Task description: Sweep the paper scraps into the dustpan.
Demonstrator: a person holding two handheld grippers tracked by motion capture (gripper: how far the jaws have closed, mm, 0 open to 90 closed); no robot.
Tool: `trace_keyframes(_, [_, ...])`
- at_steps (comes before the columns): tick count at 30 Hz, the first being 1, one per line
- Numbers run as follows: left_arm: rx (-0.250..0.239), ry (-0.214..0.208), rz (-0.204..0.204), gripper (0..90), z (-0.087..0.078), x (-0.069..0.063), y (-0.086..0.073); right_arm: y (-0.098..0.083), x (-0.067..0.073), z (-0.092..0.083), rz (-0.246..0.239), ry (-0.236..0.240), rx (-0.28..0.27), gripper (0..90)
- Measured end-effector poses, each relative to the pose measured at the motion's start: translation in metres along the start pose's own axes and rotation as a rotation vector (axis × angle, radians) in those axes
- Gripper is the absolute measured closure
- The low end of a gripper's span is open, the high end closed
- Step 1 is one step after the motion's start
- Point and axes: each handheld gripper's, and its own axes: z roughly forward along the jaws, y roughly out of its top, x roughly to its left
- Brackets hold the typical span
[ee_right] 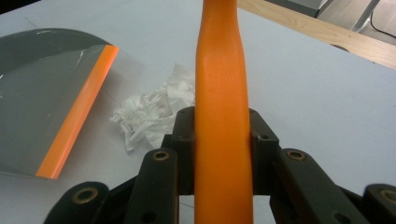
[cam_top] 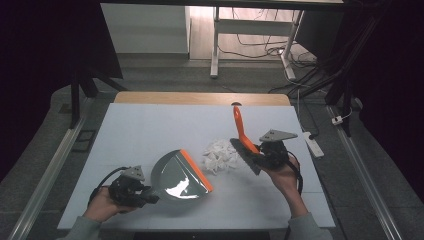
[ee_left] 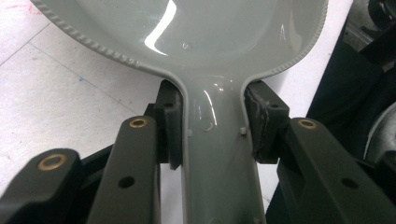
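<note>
At lower left of the high view, the left gripper (cam_top: pixel 150 196) clamps the grey dustpan (cam_top: pixel 179 176) handle; its own view shows pads (ee_left: pixel 171 122) pressing. The right gripper (cam_top: pixel 257 156), centre-right, wrist tilted, grips the orange brush (cam_top: pixel 243 134) beside shredded paper (cam_top: pixel 220 155).

This looks like a lab or test room set up for recording — not a home. A white surface (cam_top: pixel 150 130) with a wooden far edge stands on grey carpet, flanked by metal rails (cam_top: pixel 45 175) on the floor. Behind it, loose cables (cam_top: pixel 260 47) trail under a bare white desk frame (cam_top: pixel 216 45), a power strip (cam_top: pixel 313 142) lies at the right, and dark curtains close off both sides.
</note>
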Motion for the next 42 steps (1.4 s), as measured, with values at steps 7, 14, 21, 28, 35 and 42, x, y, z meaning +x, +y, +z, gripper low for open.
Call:
trace_keyframes(7, [0.007, 0.002, -0.009, 61.4, 0.003, 0.003, -0.001, 0.004, -0.004, 0.016, 0.001, -0.001, 0.021, 70.7])
trace_keyframes(14, [0.009, 0.001, -0.007, 61.4, 0.005, 0.003, 0.0, 0.009, -0.013, 0.027, 0.016, -0.025, 0.027, 70.7])
trace_keyframes(21, [0.004, 0.008, -0.024, 61.4, 0.007, 0.004, 0.001, 0.01, -0.022, 0.036, 0.035, -0.041, 0.042, 70.6])
trace_keyframes(28, [0.011, 0.0, -0.012, 61.4, 0.008, 0.003, 0.002, 0.012, -0.026, 0.04, 0.024, -0.061, 0.067, 70.7])
trace_keyframes(35, [0.016, -0.023, -0.006, 61.4, 0.014, 0.007, 0.007, 0.019, -0.034, 0.05, 0.039, -0.09, 0.096, 70.7])
trace_keyframes(42, [0.024, -0.026, -0.007, 61.4, 0.017, 0.008, 0.01, 0.023, -0.038, 0.067, 0.032, -0.101, 0.123, 70.7])
